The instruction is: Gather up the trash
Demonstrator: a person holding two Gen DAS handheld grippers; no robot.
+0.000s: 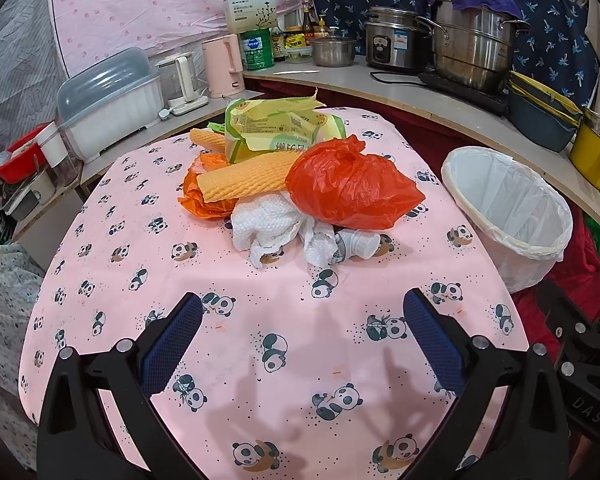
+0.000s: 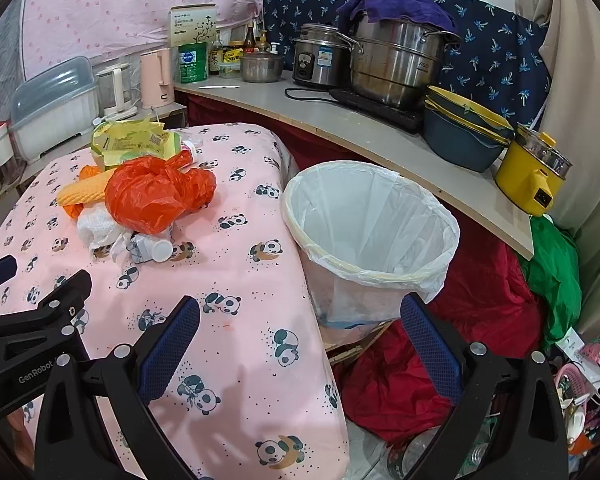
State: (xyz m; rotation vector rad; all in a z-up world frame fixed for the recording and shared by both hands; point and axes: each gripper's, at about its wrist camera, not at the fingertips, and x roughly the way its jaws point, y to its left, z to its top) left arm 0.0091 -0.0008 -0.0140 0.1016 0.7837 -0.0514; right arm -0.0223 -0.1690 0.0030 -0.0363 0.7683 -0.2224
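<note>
So there's a pile of trash sitting in the middle of a table covered with a pink panda cloth (image 1: 284, 344). On top is a crumpled red-orange plastic bag (image 1: 352, 184), with a yellow-green snack wrapper (image 1: 276, 128) behind it, a couple of ribbed yellow-orange foam sleeves (image 1: 244, 180) poking out to the left, and a second orange bag (image 1: 204, 200) squashed underneath those. At the front of the heap there's wadded white paper towel (image 1: 268, 224), and a small white bottle (image 1: 360, 244) lying on its side, touching the towel and tucked under the red bag. The bin (image 2: 368, 224), lined with a white bag, stands just off the table's right edge, and it looks pretty much empty inside. The left gripper (image 1: 302, 340) hangs over the near part of the cloth with its jaws spread wide, nothing between them, well short of the pile. The right gripper (image 2: 300, 344) is also wide open and holding nothing, hovering over the table's right edge next to the bin.
</note>
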